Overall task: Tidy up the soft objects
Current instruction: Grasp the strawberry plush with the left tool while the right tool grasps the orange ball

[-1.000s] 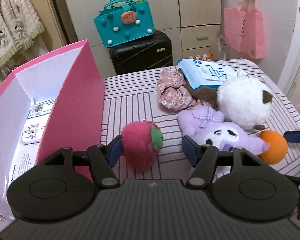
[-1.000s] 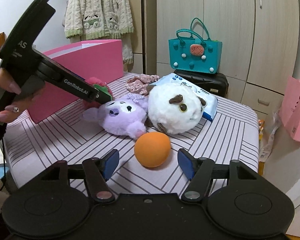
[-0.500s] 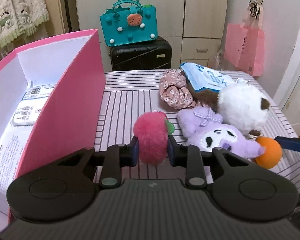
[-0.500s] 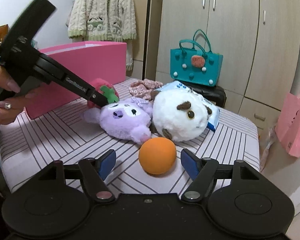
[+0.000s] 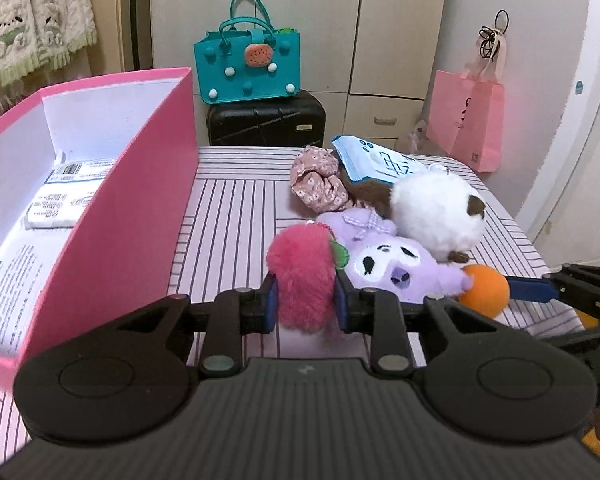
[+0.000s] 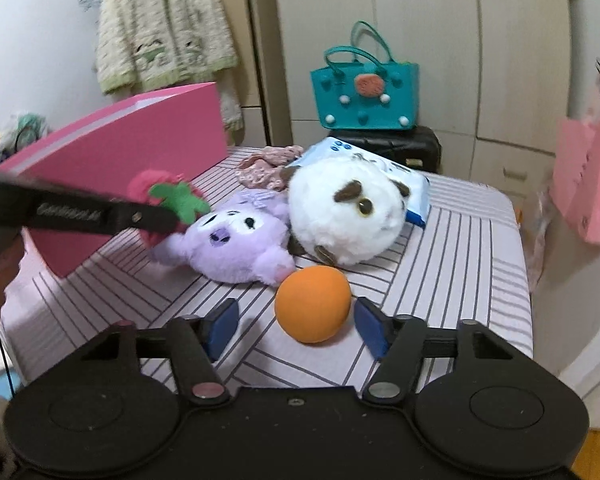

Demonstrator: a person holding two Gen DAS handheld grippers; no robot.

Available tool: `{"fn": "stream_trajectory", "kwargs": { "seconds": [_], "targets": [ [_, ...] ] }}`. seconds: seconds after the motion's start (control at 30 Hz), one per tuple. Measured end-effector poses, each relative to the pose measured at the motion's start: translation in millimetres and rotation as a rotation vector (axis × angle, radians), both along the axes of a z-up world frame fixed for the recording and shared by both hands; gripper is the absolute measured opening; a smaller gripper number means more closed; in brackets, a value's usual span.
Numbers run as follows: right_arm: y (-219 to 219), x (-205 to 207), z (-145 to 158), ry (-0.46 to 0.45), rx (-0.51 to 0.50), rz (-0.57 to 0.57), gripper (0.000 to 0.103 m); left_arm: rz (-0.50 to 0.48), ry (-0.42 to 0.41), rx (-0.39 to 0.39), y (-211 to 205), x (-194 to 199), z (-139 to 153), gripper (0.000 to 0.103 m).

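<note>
My left gripper (image 5: 303, 307) is shut on a fluffy pink strawberry plush (image 5: 302, 276) and holds it above the striped table, right of the pink box (image 5: 136, 216). The strawberry plush also shows in the right wrist view (image 6: 160, 192). My right gripper (image 6: 296, 326) is open around an orange ball (image 6: 313, 304) on the table; the ball also shows in the left wrist view (image 5: 485, 289). A purple plush (image 6: 236, 246), a white round plush (image 6: 346, 216), a floral scrunchie (image 5: 320, 184) and a blue wipes pack (image 5: 380, 160) lie together beyond it.
The pink box has paper sheets (image 5: 56, 200) inside. A teal bag (image 5: 248, 68) sits on a black suitcase (image 5: 266, 124) behind the table. A pink paper bag (image 5: 466, 124) hangs at right. The table edge (image 6: 520, 280) drops off on the right.
My left gripper closed on the strawberry plush and lifted it off the table. My right gripper moved closer around the orange ball, still open.
</note>
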State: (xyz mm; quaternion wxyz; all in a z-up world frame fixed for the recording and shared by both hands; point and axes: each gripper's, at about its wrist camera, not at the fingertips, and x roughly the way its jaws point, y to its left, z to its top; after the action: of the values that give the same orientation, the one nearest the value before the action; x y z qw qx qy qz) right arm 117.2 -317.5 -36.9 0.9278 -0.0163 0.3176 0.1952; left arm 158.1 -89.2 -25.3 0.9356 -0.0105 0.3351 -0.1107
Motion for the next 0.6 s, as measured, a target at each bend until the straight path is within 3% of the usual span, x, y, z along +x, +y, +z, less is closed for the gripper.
{"fn": "stream_trajectory", "kwargs": {
  "seconds": [0.07,0.27,0.3,0.6],
  "targets": [
    [-1.3,-0.8,0.9,-0.001,0.015,-0.018,0.054,-0.005,-0.003,-0.001,2.5,-4.6,1.1,0.026],
    [4.3,4.3,-0.5,0.004,-0.008,-0.046,0.051,-0.014,0.037,-0.015,6.2,-11.0,-4.1,0.026],
    [4.9,5.9,-1.5,0.006,-0.018,-0.056,0.045,-0.015,0.049,-0.019,6.4,-11.1,-5.5,0.026],
    [4.3,3.5,-2.4,0.006,-0.002,-0.07,0.044,-0.025,0.107,-0.045,5.5,-12.6,-11.3,0.029]
  ]
}}
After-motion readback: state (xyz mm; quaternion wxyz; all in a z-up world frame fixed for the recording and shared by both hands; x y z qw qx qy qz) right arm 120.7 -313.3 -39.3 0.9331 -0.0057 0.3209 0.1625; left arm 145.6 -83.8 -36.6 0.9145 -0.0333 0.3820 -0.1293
